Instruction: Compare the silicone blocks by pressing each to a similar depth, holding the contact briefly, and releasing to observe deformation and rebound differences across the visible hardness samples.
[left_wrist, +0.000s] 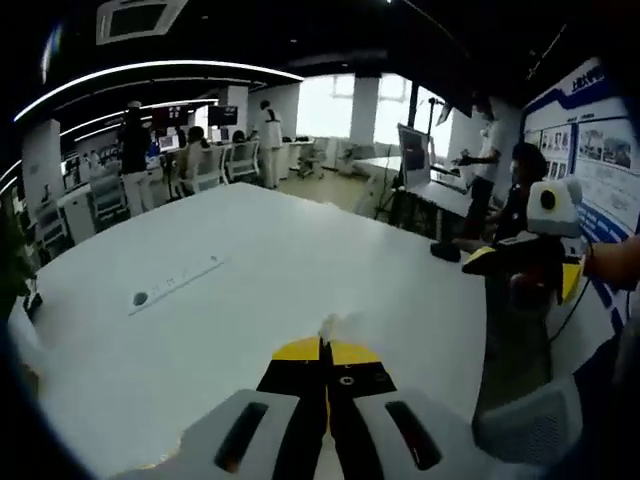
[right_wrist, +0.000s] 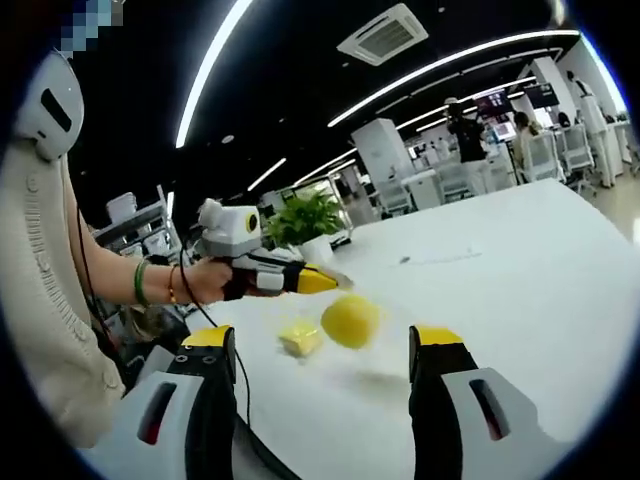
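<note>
Two yellow silicone samples lie on the white table: a rounded one and a smaller square block just left of it. My right gripper is open, its yellow-tipped jaws wide apart on the near side of the samples and touching neither. My left gripper, held in a hand with bracelets, comes in from the left with its jaws shut, the tip hovering just above and behind the samples. In the left gripper view its own jaws meet with nothing between them, and the right gripper shows at the right.
A thin strip with a round mark lies on the table's left part. A potted plant stands at the table's far corner. A black cable trails near me. People, desks and a monitor stand beyond the table.
</note>
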